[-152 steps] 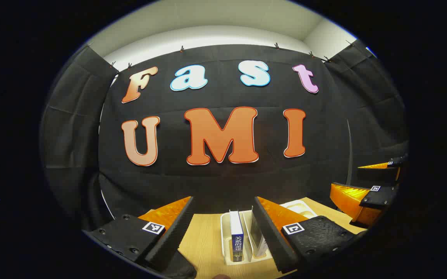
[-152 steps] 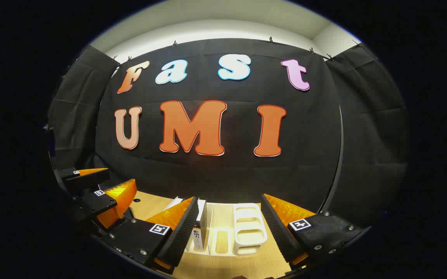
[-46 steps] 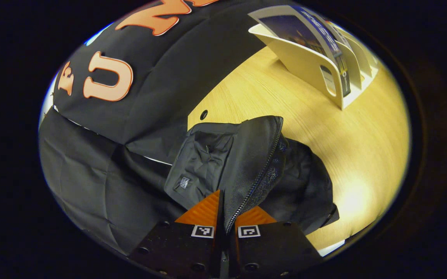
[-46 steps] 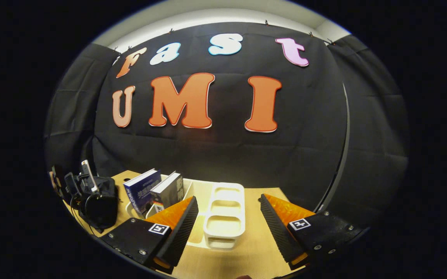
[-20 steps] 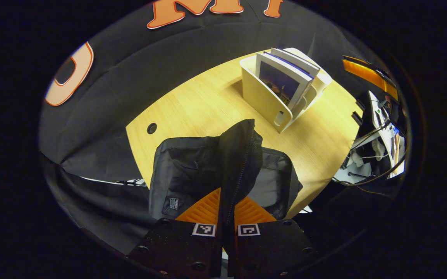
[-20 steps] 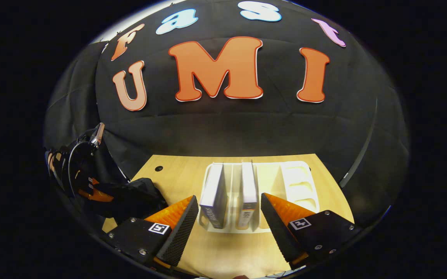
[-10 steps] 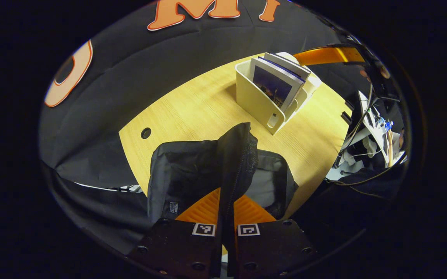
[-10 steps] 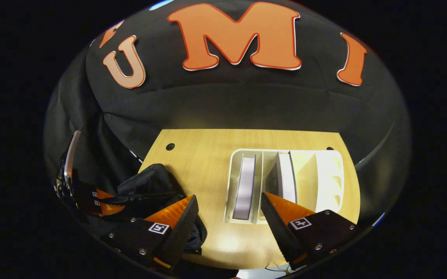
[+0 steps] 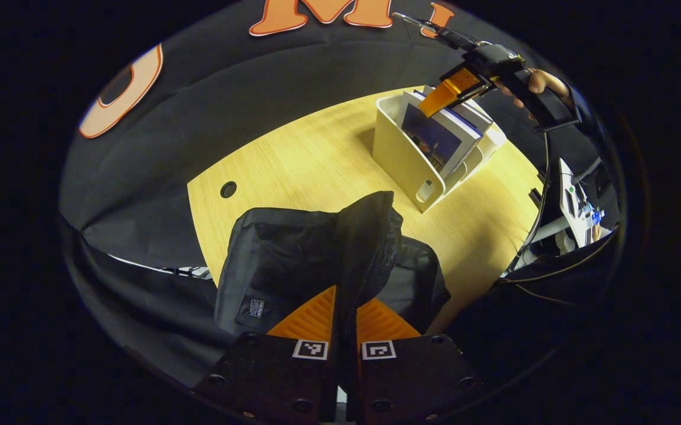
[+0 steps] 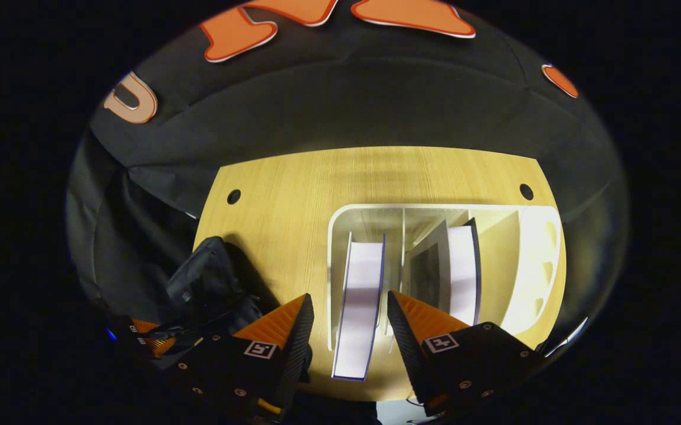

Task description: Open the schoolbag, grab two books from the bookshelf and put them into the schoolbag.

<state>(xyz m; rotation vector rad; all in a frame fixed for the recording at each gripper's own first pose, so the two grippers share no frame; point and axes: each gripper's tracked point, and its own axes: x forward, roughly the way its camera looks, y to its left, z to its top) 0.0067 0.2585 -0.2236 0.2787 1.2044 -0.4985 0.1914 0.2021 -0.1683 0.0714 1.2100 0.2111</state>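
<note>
Left tool [image 9: 344,321]: narrow, its two fingers pressed from both sides on the raised flap of the schoolbag [image 9: 293,260], along the zipper edge; the flap stands up between them.
Schoolbag: black, lying on the near left part of the surface [image 9: 317,159], partly over its front edge; the flap is lifted off the body and the opening beside it shows a grey lining. In the right gripper view the schoolbag [image 10: 205,289] sits at the left, well apart from the bookshelf.
Right tool [image 10: 349,327]: wide, fingers spread to either side of the near end of the left book [image 10: 359,307]. Whether either finger touches the book cannot be told from here; a gap seems to remain on both sides.
Right tool from afar: in the left gripper view the right tool [image 9: 452,88] hangs just above the books, held by a hand [image 9: 544,85].
Bookshelf [image 10: 529,265]: a pale plastic rack with upright dividers, standing on the surface toward its right half; in the left gripper view the bookshelf [image 9: 399,156] is beyond the schoolbag.
Left book: upright in the leftmost slot, white page edge facing up.
Second book [image 10: 463,274]: in the next slot to the right, leaning a little against the divider.
Remaining slots: at the right end of the bookshelf.
Surface: light wood, with a round cable hole [image 10: 233,196] near each back corner.
</note>
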